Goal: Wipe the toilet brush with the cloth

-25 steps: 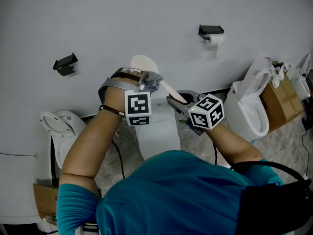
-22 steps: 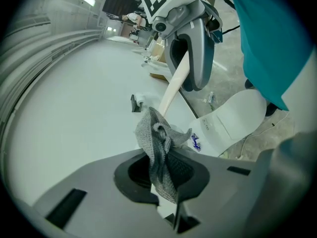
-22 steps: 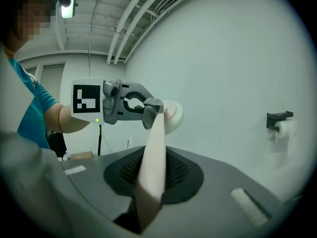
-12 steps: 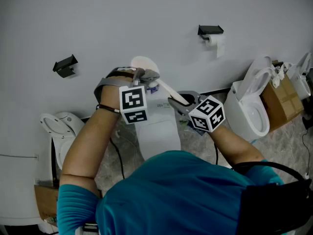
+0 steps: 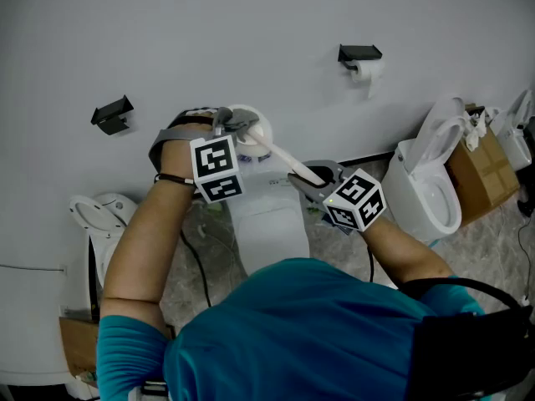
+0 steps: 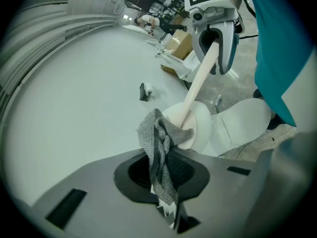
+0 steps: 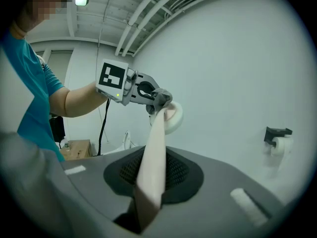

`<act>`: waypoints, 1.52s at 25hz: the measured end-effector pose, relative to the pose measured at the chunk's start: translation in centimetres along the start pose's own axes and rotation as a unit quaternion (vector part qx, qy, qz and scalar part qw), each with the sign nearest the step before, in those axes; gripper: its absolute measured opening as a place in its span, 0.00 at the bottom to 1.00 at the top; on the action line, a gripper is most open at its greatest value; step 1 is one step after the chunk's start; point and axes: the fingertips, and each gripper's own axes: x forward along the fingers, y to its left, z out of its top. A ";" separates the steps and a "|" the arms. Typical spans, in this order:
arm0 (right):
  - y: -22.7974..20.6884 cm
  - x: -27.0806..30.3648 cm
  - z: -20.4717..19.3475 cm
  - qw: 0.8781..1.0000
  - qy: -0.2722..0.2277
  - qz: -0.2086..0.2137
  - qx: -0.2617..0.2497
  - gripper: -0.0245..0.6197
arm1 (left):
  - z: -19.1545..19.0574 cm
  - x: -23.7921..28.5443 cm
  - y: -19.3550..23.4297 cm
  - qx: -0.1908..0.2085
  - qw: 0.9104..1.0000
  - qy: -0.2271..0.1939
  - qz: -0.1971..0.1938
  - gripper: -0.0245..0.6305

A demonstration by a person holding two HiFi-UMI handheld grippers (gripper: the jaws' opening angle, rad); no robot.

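Mid-wipe, judging by the contact. Raised before the pale wall and above a white toilet at 6 o'clock: the toilet brush, slanting from 4 o'clock up to 10 o'clock. Clamped by its handle in the right gripper, jaws tight on the shaft. Pinched in the left gripper: the cloth, touching the head's rim. Next, probably: drag the cloth around the head and down the handle, holding the shaft steady. Cream-white, smooth, disc-shaped head, no bristles visible; grey, knitted, bunched cloth.
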 end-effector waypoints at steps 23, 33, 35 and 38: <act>-2.1 -2.4 6.5 0.903 -0.224 0.168 0.325 0.14 | 5.6 -5.6 -0.1 -0.122 0.979 -0.156 0.052 0.09; -0.1 -1.5 6.5 0.982 -0.138 0.089 0.094 0.14 | 8.6 -4.6 -4.2 -0.136 0.965 -0.224 0.018 0.09; 0.5 -1.4 6.3 0.989 -0.119 0.075 0.050 0.14 | 9.2 -4.9 -4.1 -0.113 0.967 -0.224 0.030 0.09; 1.1 -1.1 5.9 0.994 -0.097 0.059 0.002 0.14 | 10.0 -5.3 -4.2 -0.102 0.967 -0.229 0.039 0.09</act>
